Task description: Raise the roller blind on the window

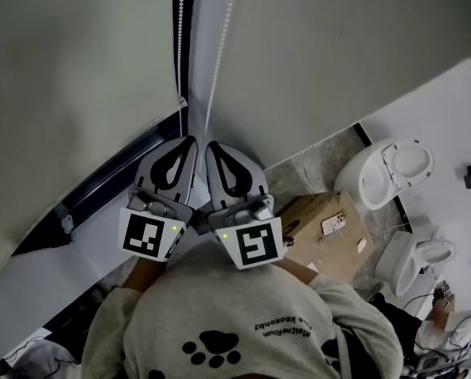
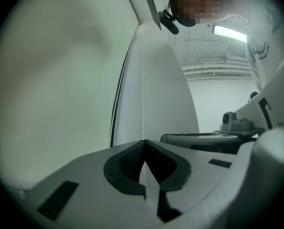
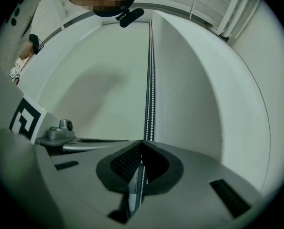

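Jaws of your left gripper (image 1: 190,139) and right gripper (image 1: 209,144) clamp the thin white beaded chain (image 1: 226,38). It is likely light, limp and slippery, so pinch between beads.

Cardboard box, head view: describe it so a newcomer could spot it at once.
Find the pale roller blind at upper left, then drop to the right gripper. Right of its marker cube sits the cardboard box, the only brown thing, beside two white toilets.

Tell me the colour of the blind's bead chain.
White; the bead chain shows best in the head view.
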A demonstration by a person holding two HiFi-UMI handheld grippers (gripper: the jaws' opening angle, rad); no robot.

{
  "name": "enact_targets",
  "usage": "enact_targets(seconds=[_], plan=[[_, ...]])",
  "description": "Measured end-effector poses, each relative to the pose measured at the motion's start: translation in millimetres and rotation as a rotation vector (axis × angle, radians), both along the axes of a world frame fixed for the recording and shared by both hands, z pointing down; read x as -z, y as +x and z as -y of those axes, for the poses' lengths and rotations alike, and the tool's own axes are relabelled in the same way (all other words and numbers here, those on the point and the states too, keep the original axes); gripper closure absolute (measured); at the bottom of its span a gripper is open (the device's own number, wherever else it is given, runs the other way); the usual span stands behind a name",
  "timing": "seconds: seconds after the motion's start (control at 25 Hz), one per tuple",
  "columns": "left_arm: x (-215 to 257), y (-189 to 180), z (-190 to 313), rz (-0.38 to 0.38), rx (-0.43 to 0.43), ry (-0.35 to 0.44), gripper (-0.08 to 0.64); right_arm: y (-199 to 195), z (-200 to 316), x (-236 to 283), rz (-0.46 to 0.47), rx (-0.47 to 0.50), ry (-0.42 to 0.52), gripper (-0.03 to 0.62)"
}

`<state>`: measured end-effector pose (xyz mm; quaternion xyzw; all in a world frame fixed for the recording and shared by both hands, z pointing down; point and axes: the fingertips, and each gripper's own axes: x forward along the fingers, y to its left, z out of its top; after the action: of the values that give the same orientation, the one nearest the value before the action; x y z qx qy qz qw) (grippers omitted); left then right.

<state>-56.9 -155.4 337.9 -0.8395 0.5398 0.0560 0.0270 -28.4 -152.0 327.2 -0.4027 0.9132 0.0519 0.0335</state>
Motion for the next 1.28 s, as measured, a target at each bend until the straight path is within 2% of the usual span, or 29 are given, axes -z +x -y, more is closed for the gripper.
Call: enact_targets(seconds=[0.16,0.32,0.6,0.84,1.16,1.28], plan=[[3,1,10,0.008,-0.053,-0.017,0.552,1,4,4,0.013,-0.024,-0.012,0.583],[10,5,19,0.026,-0.115,-0.060,0.460,2,3,16,0.011,-0.058,-0.011,0.583],[13,12,40,0.083,-0.142,-0.064,0.462,0,-2,17,-0.030,-0.097,0.006,0.583],[26,12,52,0.075,-0.176,-0.038,0.462,7,-8,25,-0.016,-0.149,0.019,0.583],[27,18,61,0.067,-0.263,-0.050,0.465,16,-15,30,-0.011,-0.198,0.035,0.583],[27,19,60,0.062,-0.278,-0.050,0.535,18,-16,29,-0.017,-0.209,0.033,0.583]])
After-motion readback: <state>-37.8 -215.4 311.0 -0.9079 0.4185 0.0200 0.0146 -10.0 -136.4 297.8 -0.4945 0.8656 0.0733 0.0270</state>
